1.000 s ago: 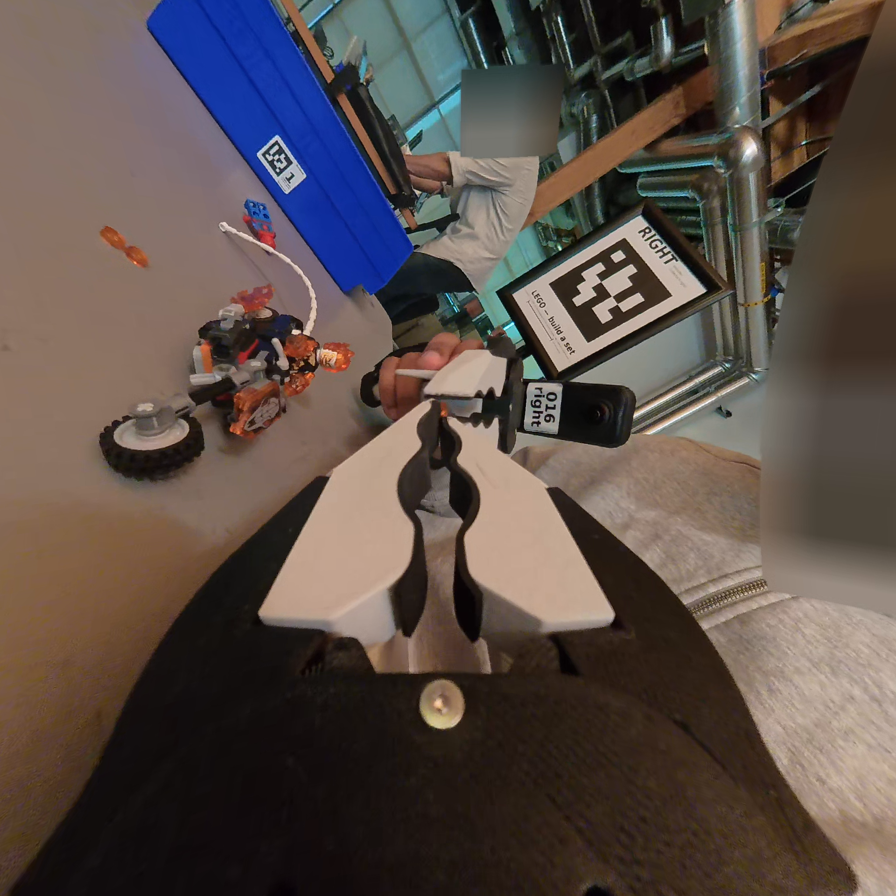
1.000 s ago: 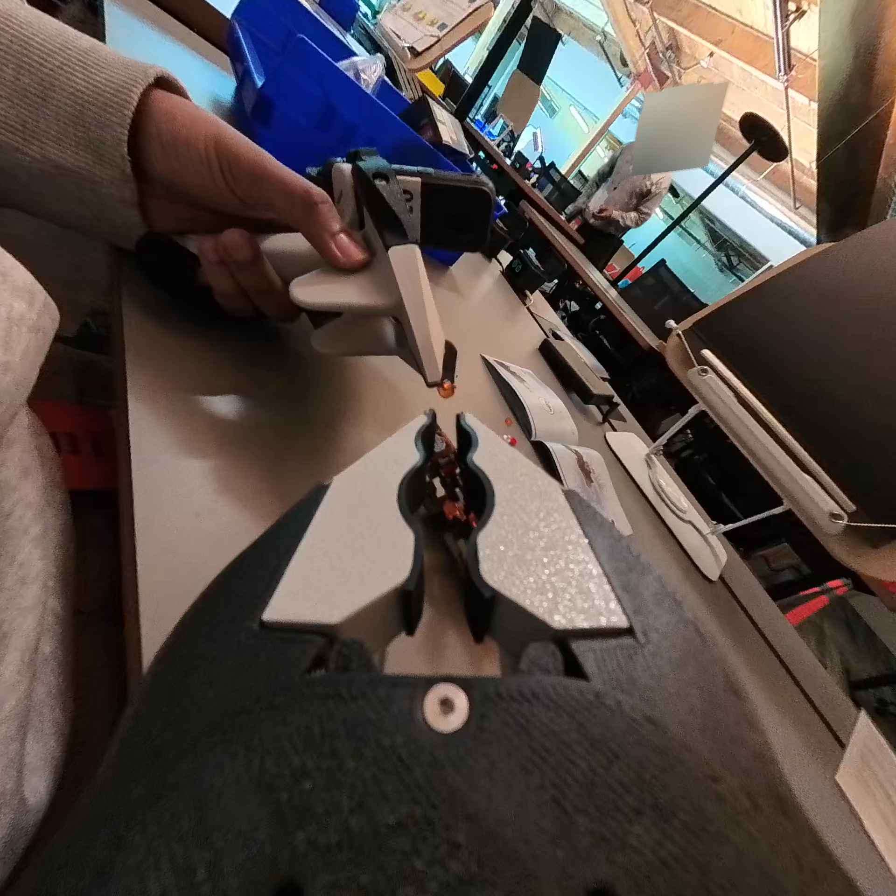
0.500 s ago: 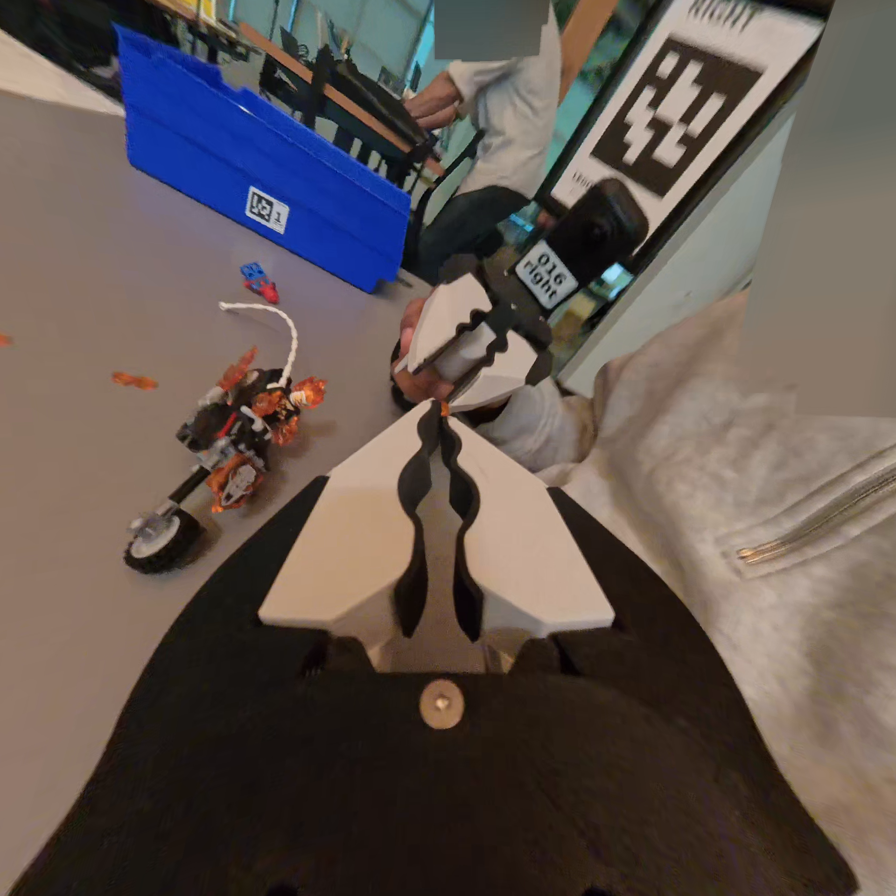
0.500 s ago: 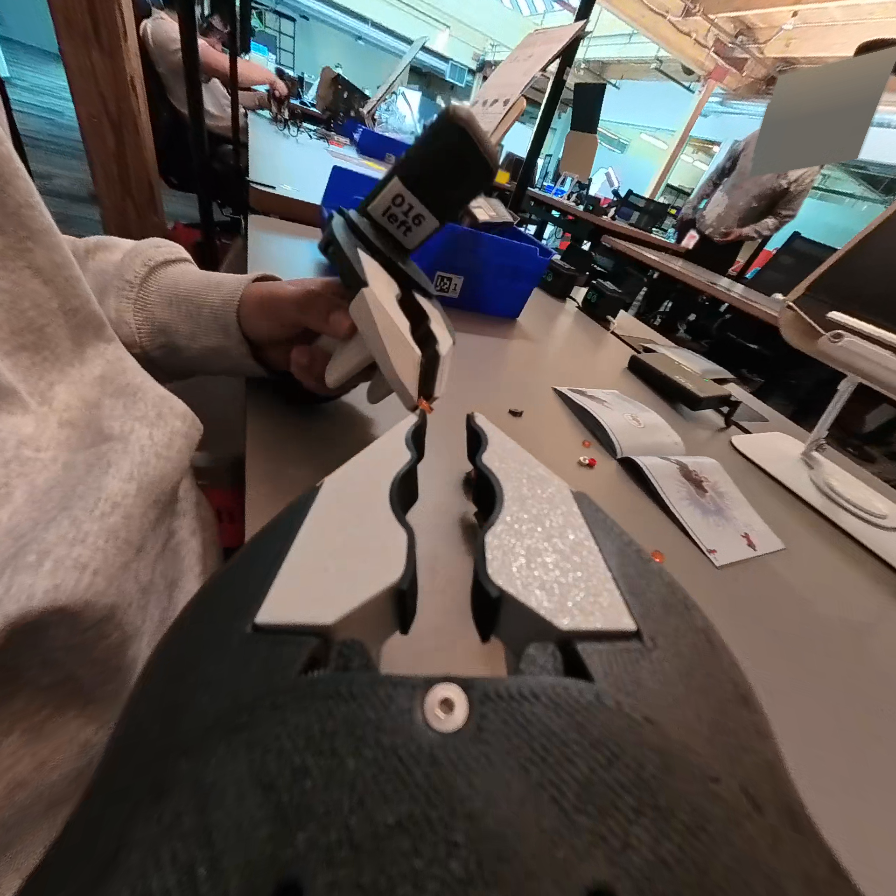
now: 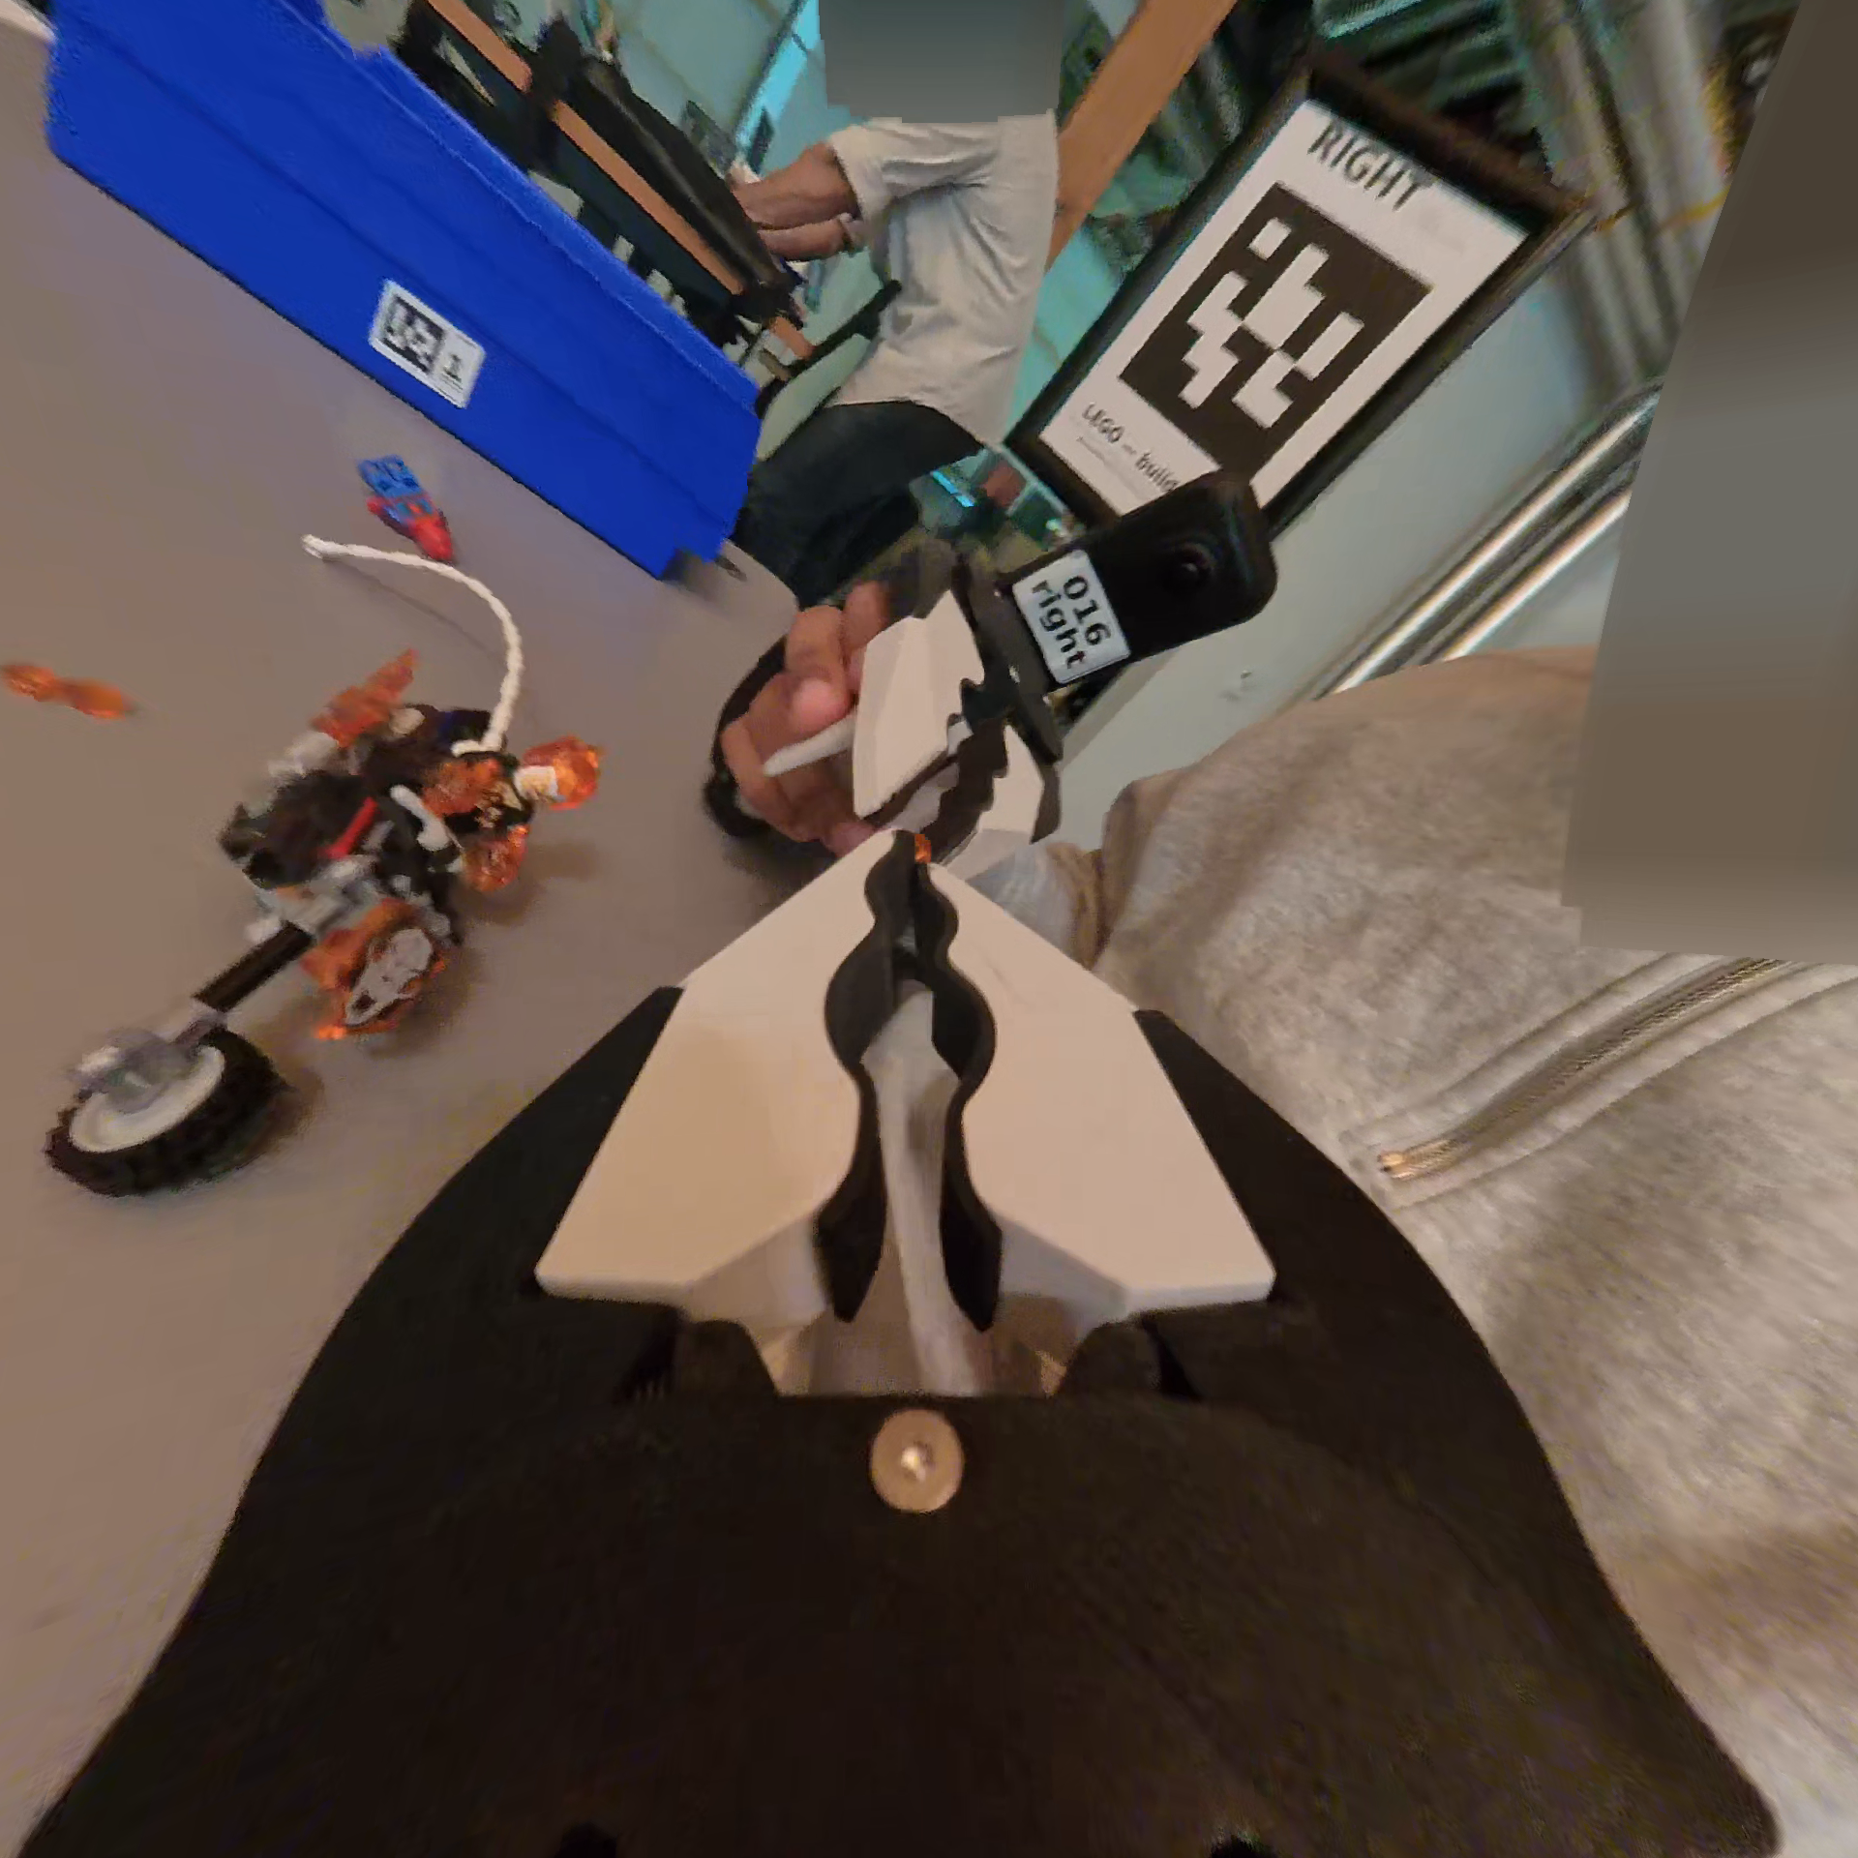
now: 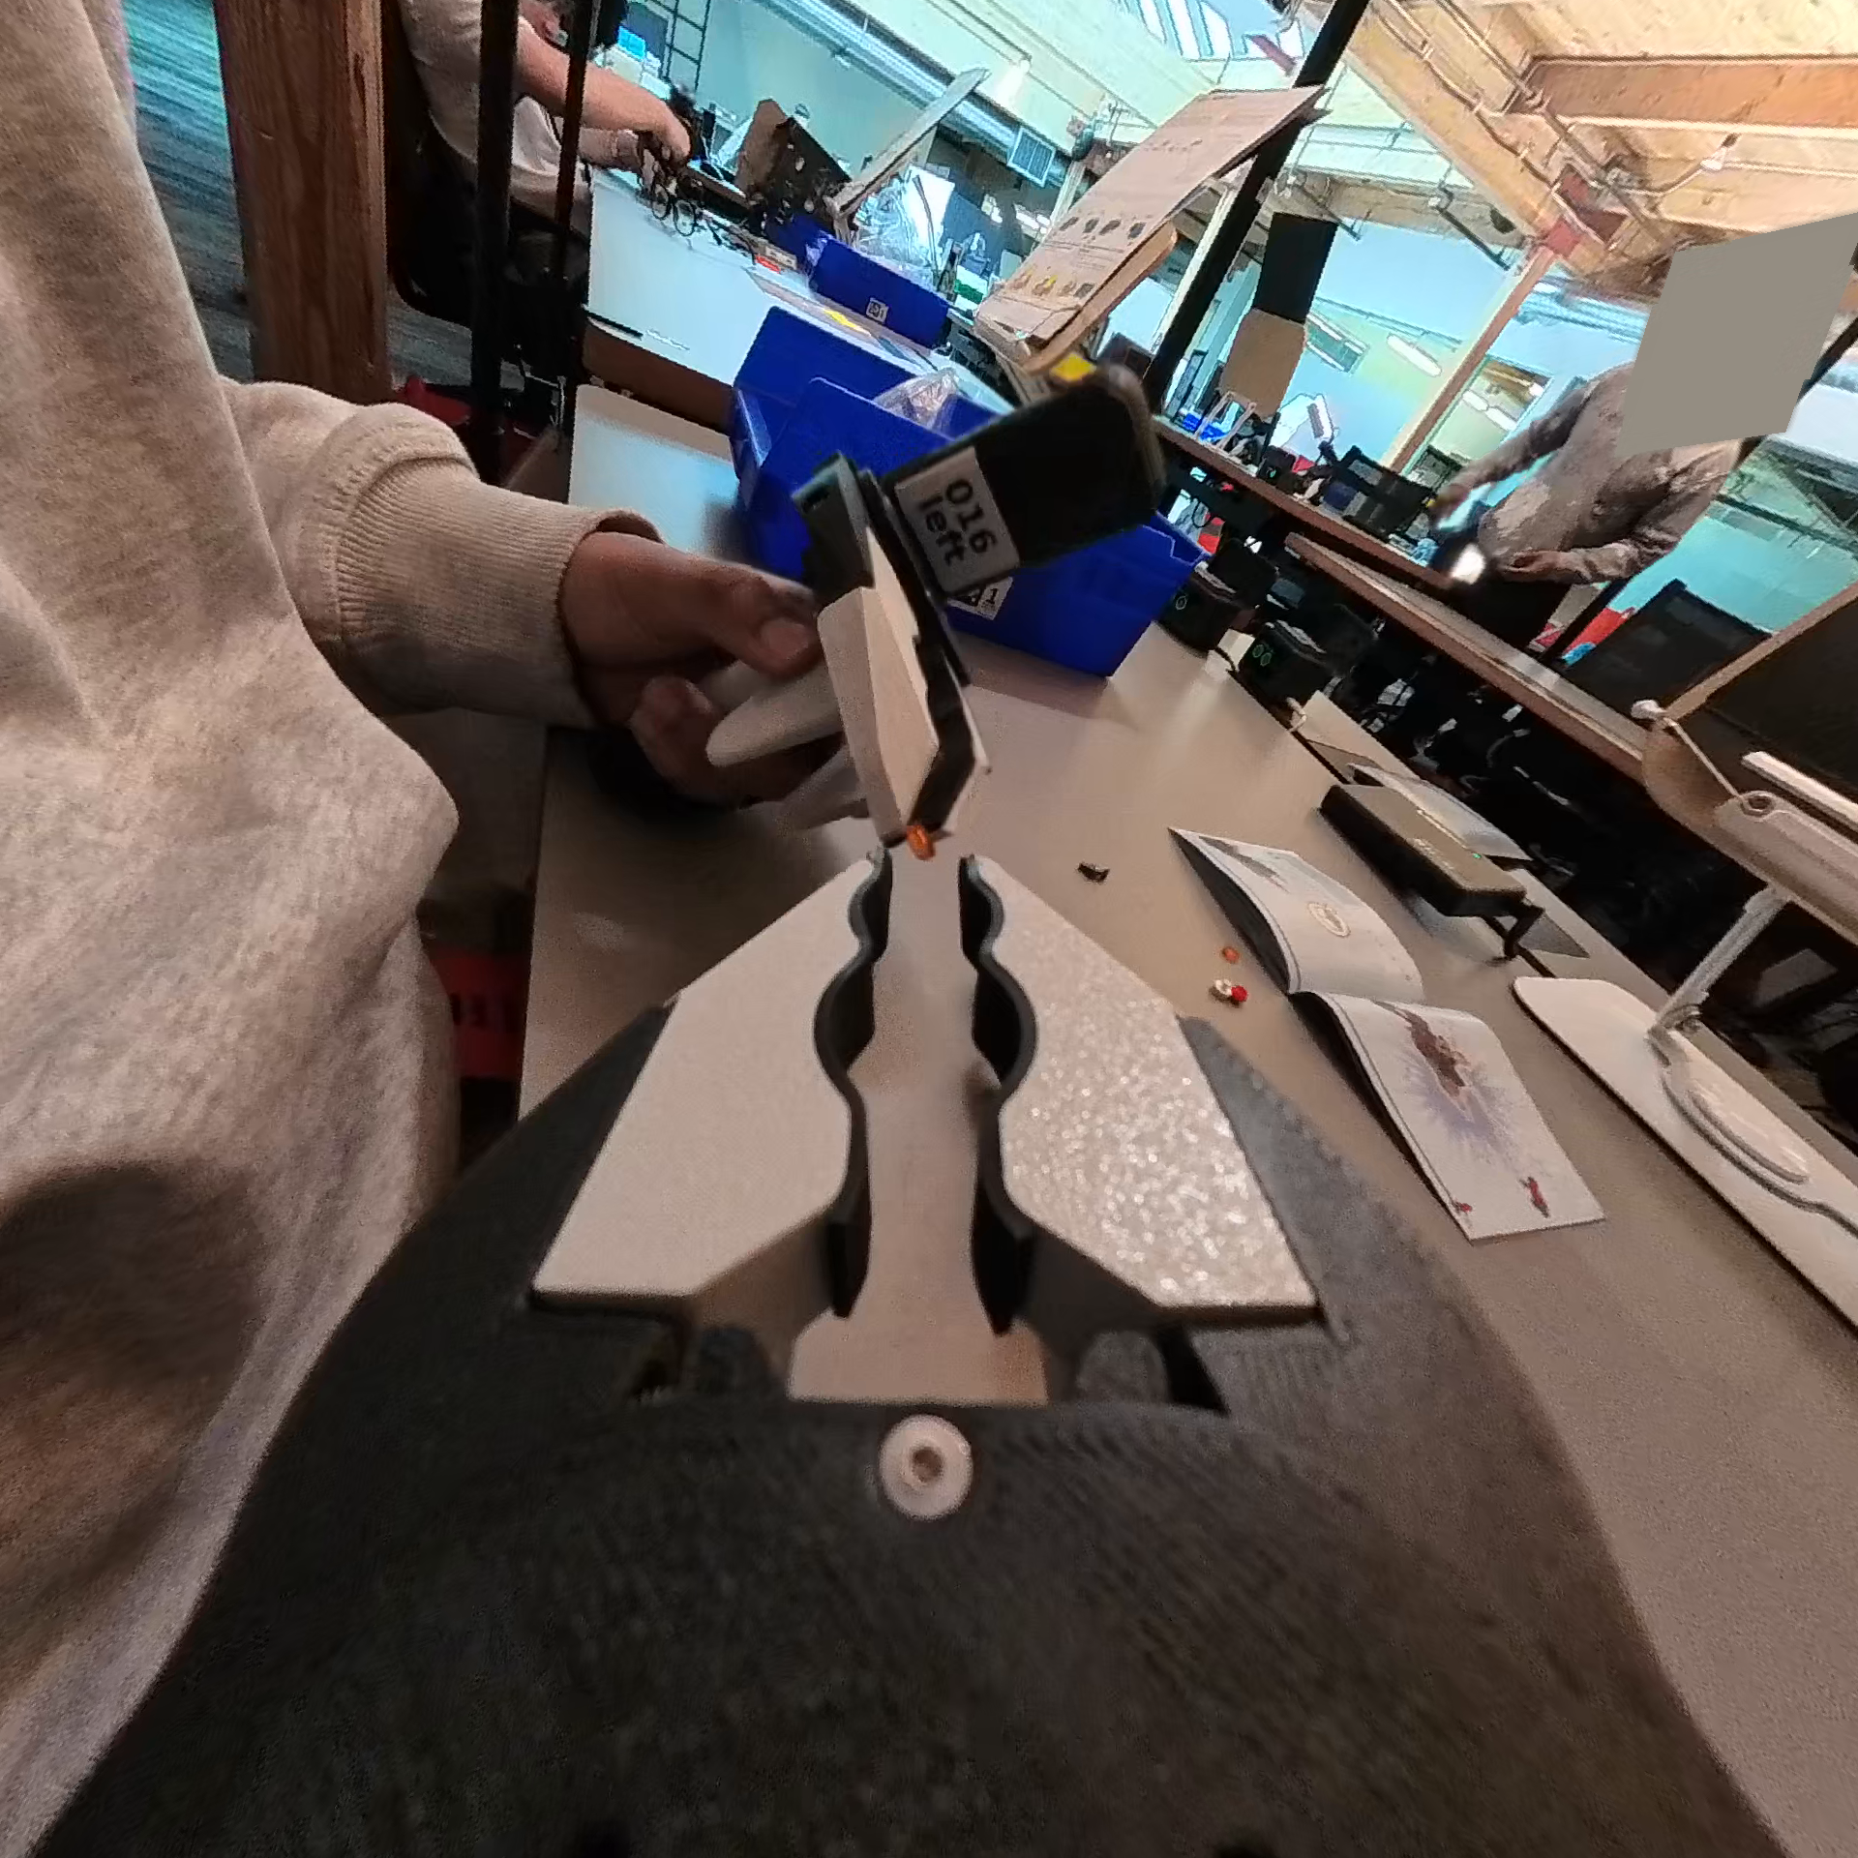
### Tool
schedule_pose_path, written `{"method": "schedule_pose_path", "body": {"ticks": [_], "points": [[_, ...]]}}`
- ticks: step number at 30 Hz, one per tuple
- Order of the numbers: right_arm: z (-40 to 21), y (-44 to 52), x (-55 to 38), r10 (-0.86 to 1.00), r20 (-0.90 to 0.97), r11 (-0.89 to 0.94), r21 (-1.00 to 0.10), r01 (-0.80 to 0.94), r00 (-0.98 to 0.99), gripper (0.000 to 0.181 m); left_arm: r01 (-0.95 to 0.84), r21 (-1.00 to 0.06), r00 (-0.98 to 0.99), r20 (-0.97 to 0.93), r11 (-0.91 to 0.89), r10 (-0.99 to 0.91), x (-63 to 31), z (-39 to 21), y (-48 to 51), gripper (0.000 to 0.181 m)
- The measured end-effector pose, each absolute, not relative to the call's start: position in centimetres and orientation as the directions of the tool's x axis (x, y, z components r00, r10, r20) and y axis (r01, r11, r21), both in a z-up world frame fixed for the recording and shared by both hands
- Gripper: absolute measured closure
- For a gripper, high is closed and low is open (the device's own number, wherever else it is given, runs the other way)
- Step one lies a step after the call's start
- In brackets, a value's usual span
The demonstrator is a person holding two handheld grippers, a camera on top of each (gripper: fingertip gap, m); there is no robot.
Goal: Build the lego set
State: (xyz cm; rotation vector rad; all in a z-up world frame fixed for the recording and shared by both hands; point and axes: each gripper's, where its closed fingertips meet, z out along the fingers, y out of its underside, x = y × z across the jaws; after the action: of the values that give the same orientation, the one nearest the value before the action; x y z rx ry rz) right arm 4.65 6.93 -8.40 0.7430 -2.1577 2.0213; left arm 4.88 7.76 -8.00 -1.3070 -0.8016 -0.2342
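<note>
Handover | left claw (image 6: 920,837) pinched on tiny orange stud (image 6: 917,838), held at right claw (image 6: 923,871) tips | right claw parted, empty, likely to receive | motorcycle (image 5: 332,905) waits on table (image 5: 151,503)

motorcycle model (image 5: 332,905) on table (image 5: 151,503), bin (image 5: 402,251) behind, booklet (image 6: 1408,1036) apart

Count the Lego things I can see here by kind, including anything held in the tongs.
Part-built motorbike: 1
Instruction booklet: 1
Loose small pieces on the table: 5
Orange piece pinched in the left tongs: 1
Total: 8
</note>
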Motion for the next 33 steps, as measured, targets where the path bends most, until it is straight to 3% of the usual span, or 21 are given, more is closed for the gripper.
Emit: {"method": "schedule_pose_path", "body": {"ticks": [7, 17, 28, 33], "points": [[-8.3, 7.0, 4.8, -0.302, 0.389, -0.006, -0.914, -0.406, -0.870, 0.176, 0.654, -0.695, 0.671, 0.715, 0.299, 0.194, 5.1, -8.3, 8.0, 0.181], [-8.5, 7.0, 5.2, -0.340, 0.352, 0.015, -0.925, -0.379, -0.872, 0.180, 0.674, -0.672, 0.658, 0.735, 0.307, 0.163, 5.1, -8.2, 8.0, 0.181], [-7.7, 7.1, 4.8, -0.456, -0.191, 0.183, -0.976, 0.118, -0.870, 0.180, 0.534, -0.798, 0.729, 0.602, 0.280, 0.326, 4.6, -7.9, 7.5, 0.181], [-7.1, 7.4, 4.1, -0.461, -0.276, 0.177, -0.960, 0.218, -0.843, 0.181, 0.497, -0.826, 0.732, 0.564, 0.267, 0.382, 4.4, -7.9, 7.2, 0.179]]}}
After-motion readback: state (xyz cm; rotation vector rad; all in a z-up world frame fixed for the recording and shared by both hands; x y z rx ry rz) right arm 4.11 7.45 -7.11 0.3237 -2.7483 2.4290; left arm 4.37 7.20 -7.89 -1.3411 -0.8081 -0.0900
